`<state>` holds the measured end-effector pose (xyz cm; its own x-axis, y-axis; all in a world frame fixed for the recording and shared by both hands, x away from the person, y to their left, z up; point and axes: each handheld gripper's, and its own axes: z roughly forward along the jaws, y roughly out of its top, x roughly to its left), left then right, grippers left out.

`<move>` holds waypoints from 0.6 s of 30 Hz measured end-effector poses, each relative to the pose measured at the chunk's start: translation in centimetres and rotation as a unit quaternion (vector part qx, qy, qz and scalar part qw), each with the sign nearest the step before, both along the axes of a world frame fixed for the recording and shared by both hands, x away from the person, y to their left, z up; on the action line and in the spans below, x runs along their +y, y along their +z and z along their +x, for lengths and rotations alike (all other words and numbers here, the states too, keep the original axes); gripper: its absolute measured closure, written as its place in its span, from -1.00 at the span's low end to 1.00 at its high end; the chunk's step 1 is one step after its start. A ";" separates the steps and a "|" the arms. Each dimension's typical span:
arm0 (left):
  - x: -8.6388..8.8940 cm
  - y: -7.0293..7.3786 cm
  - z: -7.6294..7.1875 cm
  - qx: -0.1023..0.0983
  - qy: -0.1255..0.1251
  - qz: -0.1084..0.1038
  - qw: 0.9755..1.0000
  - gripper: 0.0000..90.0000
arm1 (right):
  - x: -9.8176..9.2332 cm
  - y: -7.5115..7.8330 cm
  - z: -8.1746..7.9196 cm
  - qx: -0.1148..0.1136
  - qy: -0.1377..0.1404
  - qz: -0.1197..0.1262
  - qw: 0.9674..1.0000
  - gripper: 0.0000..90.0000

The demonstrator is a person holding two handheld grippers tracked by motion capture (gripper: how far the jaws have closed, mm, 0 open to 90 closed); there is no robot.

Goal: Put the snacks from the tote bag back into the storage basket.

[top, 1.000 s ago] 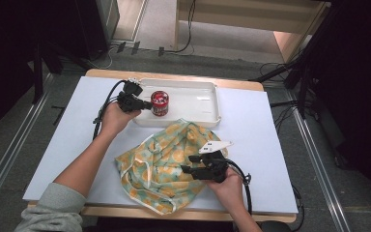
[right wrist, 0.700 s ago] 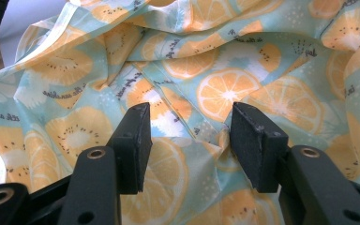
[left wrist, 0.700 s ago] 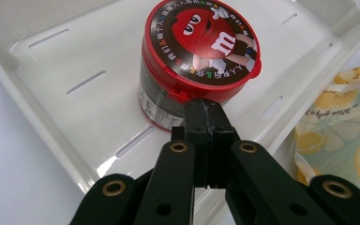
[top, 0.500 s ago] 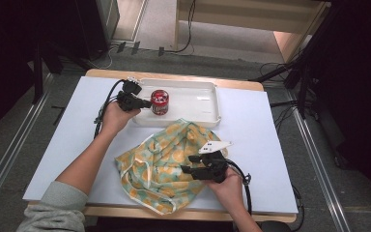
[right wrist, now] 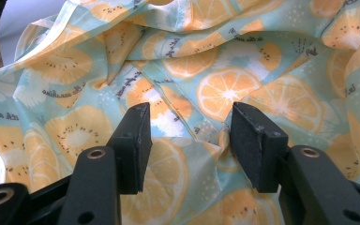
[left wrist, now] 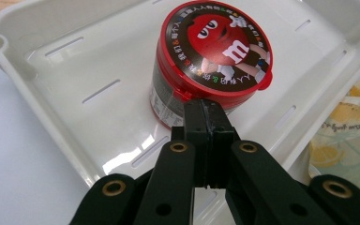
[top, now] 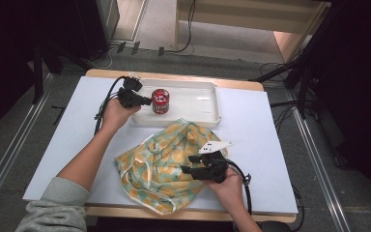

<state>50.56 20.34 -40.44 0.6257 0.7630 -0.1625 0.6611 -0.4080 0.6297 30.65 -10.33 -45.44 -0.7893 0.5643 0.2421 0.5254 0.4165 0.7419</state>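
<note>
High view: cloth (top: 164, 164) beside tray (top: 207, 104), can (top: 160, 101) inside

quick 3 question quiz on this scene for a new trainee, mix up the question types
1. True or false: the red-lidded tub stands inside the white tray.
2. Which gripper has its jaws apart? A) left gripper B) right gripper
3. Fill in: the right gripper hovers over a cloth printed with slices of ____.

Key
1. True. The tub stands upright at the tray's left end in the high view.
2. B. The right gripper's jaws stand apart above the cloth, while the left gripper's jaws are pressed together, their tips at the tub's side just under its lid.
3. Citrus fruit, orange and lemon slices on pale blue-green fabric.
</note>
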 end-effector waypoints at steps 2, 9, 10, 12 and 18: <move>0.2 -0.1 0.2 0.002 0.004 -0.004 1.000 1.00 | 0.0 0.0 0.0 0.000 0.000 -0.001 1.000 0.11; 0.1 0.0 0.7 0.001 0.002 0.000 1.000 1.00 | 0.0 0.0 0.0 0.000 0.000 0.000 1.000 0.11; 0.1 0.0 0.7 0.001 0.002 0.000 1.000 1.00 | 0.0 0.0 0.0 0.000 0.000 0.000 1.000 0.11; 0.1 0.1 0.7 0.001 0.001 0.002 1.000 1.00 | 0.0 0.0 0.0 0.000 0.000 0.000 1.000 0.11; 0.3 0.1 0.8 0.009 0.000 -0.002 1.000 0.98 | 0.0 0.0 0.0 0.000 -0.001 0.000 1.000 0.11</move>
